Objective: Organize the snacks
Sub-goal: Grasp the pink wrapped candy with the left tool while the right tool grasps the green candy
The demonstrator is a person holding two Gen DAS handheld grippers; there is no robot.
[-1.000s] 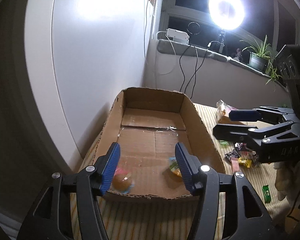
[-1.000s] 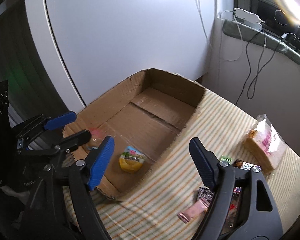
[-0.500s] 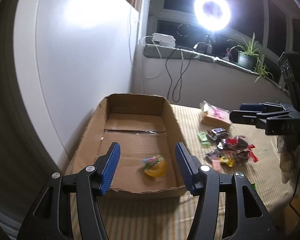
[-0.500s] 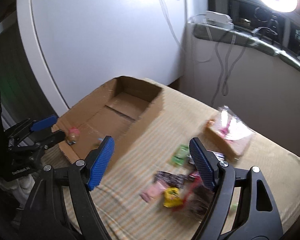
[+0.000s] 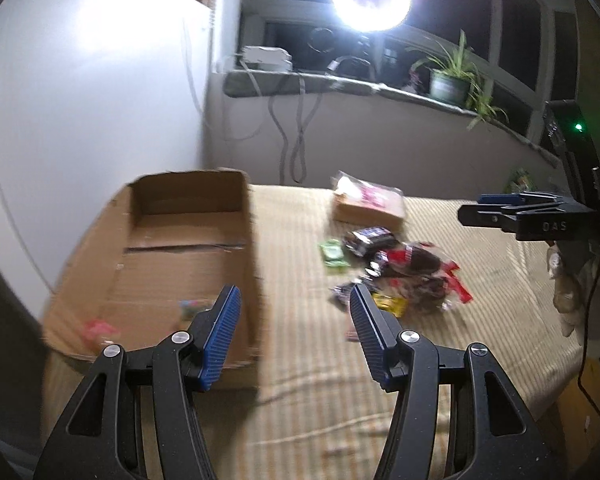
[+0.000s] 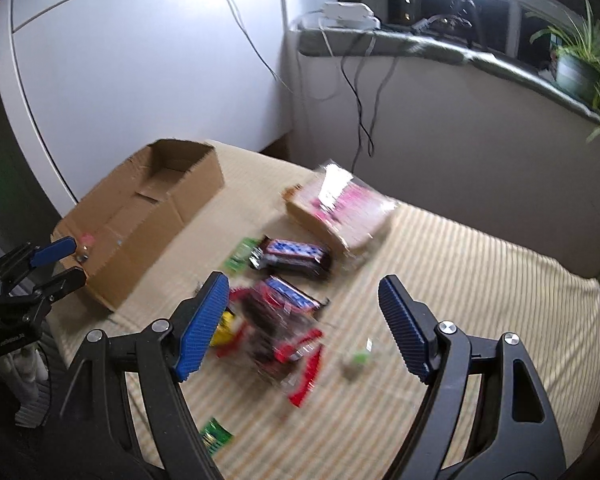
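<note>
Snacks [image 6: 284,320] lie in a loose heap near the middle of a striped table [image 6: 480,264], well apart from an open cardboard box [image 6: 140,216] at its far left corner. Two small items, one pink [image 5: 98,328], rest on the box floor by its near wall; blur hides what they are. A clear-wrapped pink-and-tan packet [image 6: 340,212] sits beyond the heap, toward the far edge, with a green sachet [image 6: 242,256] and a dark bar [image 6: 292,256] between. The left gripper [image 5: 292,332] hangs above the box's near right corner, jaws wide apart and holding nothing. The right gripper [image 6: 300,324] hovers over the heap, likewise spread wide and empty.
</note>
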